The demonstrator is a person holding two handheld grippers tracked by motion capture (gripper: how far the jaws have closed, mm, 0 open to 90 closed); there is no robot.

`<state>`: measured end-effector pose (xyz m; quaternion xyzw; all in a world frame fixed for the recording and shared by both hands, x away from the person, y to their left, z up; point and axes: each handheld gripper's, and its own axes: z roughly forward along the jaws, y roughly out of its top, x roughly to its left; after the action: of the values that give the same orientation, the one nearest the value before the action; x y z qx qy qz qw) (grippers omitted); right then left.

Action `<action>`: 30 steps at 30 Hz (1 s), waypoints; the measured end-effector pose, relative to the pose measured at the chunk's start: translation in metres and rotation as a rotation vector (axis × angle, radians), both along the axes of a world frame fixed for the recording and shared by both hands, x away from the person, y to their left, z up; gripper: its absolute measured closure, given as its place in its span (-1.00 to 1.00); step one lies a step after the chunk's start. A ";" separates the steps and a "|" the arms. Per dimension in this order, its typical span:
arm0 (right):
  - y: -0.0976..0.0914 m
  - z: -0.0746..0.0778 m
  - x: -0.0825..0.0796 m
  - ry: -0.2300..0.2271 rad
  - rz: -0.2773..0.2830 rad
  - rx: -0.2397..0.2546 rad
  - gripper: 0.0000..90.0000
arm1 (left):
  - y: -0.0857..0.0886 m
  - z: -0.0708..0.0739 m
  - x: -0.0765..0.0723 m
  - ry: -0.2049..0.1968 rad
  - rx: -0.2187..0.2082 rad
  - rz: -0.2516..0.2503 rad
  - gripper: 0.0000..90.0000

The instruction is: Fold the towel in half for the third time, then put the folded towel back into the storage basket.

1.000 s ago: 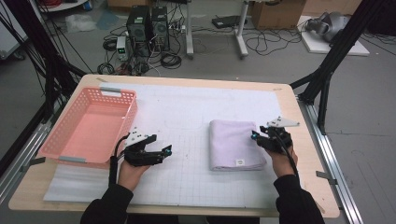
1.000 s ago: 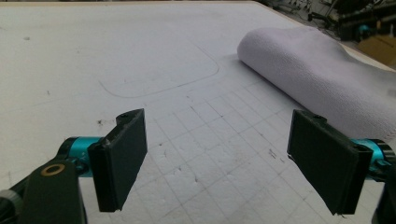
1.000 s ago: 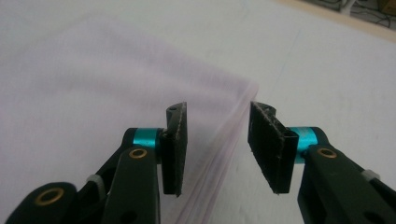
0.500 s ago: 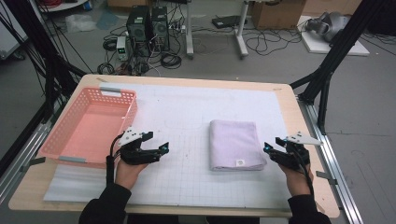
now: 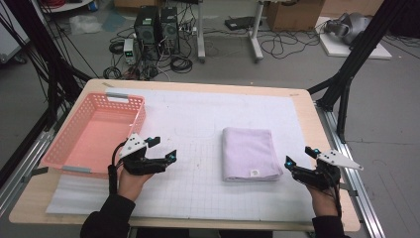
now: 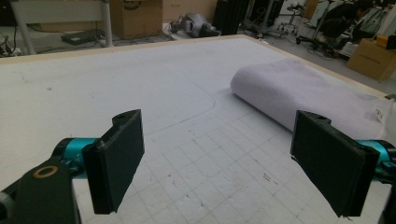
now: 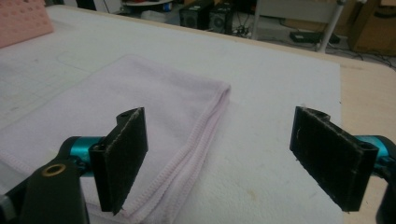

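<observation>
A folded pale lilac towel (image 5: 247, 153) lies flat on the white gridded mat (image 5: 198, 193), right of centre. My right gripper (image 5: 299, 155) hovers just right of the towel's near right corner. Its jaws have just been opening and now stand wide with nothing between them. In the right gripper view the towel (image 7: 140, 116) lies ahead and to the left, its hemmed edge beneath the gripper (image 7: 224, 158). My left gripper (image 5: 165, 148) is open over the mat between basket and towel. In the left gripper view the towel (image 6: 299, 93) lies ahead of the open gripper (image 6: 224, 163), to the right.
A pink plastic basket (image 5: 94, 134) with nothing in it stands at the table's left, its corner also in the right gripper view (image 7: 23, 21). Bare wooden table edge (image 5: 327, 129) runs along the right. Black frame posts (image 5: 351, 69) and computers (image 5: 156, 25) stand beyond the table.
The right gripper has drawn away from the towel's right edge, to the right and nearer the front edge, and its jaws have spread wide. The left gripper has stayed in place.
</observation>
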<state>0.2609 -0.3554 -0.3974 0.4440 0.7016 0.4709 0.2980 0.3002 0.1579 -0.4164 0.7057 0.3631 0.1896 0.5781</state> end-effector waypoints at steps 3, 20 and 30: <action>0.001 0.000 0.000 -0.002 0.001 -0.001 -0.61 | 0.000 -0.001 0.001 0.007 0.000 0.000 -0.60; -0.005 0.002 -0.002 -0.019 -0.032 -0.004 -0.61 | -0.002 -0.002 0.001 0.030 -0.005 0.010 -0.59; -0.005 -0.001 -0.001 0.002 -0.029 -0.037 -0.61 | -0.025 -0.003 0.009 0.094 0.021 -0.014 -0.59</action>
<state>0.2596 -0.3599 -0.3981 0.4493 0.7039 0.4530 0.3121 0.3091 0.1330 -0.4190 0.7223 0.3829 0.1561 0.5543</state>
